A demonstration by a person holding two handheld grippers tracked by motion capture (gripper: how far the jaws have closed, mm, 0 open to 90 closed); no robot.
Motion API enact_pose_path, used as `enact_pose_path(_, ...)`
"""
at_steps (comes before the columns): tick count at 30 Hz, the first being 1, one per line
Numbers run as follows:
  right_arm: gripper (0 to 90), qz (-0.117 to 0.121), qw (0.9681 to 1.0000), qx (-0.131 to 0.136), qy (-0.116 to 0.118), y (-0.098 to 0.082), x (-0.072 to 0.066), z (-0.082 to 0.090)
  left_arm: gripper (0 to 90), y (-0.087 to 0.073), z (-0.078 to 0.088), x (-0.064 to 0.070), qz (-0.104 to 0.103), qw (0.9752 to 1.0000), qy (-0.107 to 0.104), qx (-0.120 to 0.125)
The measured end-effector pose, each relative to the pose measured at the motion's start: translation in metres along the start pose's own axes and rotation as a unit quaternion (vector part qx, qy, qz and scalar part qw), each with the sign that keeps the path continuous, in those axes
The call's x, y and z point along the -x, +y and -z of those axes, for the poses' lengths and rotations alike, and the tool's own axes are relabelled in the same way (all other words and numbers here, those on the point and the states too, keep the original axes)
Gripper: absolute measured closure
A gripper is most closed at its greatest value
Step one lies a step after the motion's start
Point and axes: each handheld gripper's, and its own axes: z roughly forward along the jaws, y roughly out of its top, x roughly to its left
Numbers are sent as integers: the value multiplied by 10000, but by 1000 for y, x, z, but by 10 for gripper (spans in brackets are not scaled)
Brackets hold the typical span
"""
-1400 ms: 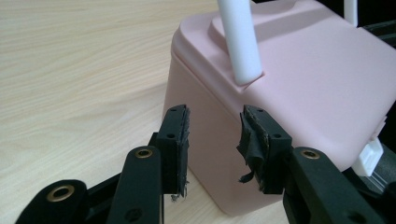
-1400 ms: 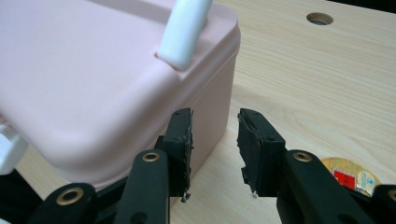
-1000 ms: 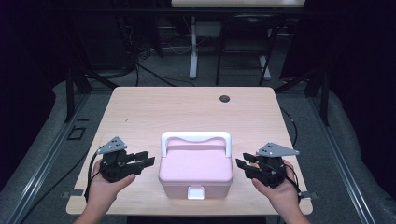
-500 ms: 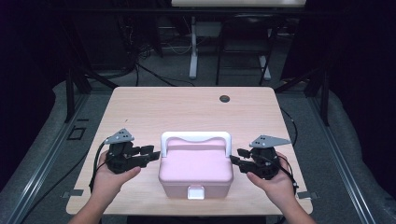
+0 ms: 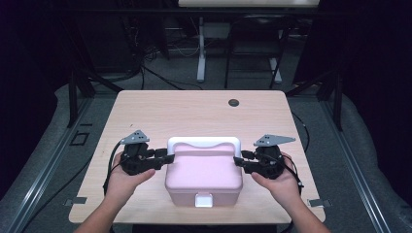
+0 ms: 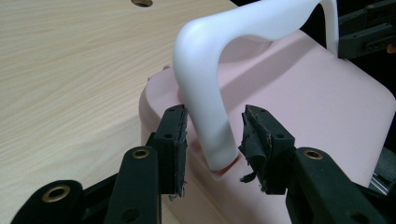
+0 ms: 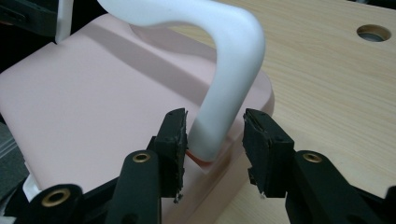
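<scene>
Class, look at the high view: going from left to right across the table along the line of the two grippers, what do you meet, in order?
Left gripper → pink box with its white handle → right gripper.

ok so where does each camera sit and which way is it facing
High view: above the person's side, looking forward and down on the table; both forearms and hands show.
Left gripper view: on the left gripper, facing the white handle end.
Right gripper view: on the right gripper, facing the handle's other end.
Shared: pink box.
</scene>
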Motion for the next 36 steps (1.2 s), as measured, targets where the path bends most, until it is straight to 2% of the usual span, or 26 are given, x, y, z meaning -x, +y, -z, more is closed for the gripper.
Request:
enact_pose_path(5,603,17,10000,36,90,2,0,-3,603,1,-5,0,1,10000,28,-17)
enact_pose_path(12,641,-2,9999,63,83,2,1,-3,646,0,-8,-2,47,10000,25,11)
enact_pose_path(14,649,-19,9999,78,85,1,1,-3,649,0,-8,0,17,10000,70,16)
enact_pose_path(21,694,200,9996,183,-34,-2,-7,1,684,-1,-3,11,-367,9989,288,23)
enact_pose_path(30,726,261,9992,298,-57,-7,-10,5,729,-9,0,14,-301,9992,219,171)
enact_pose_path(36,732,320,9990,323,-44,-9,-12,7,734,-9,1,15,-378,9990,229,118)
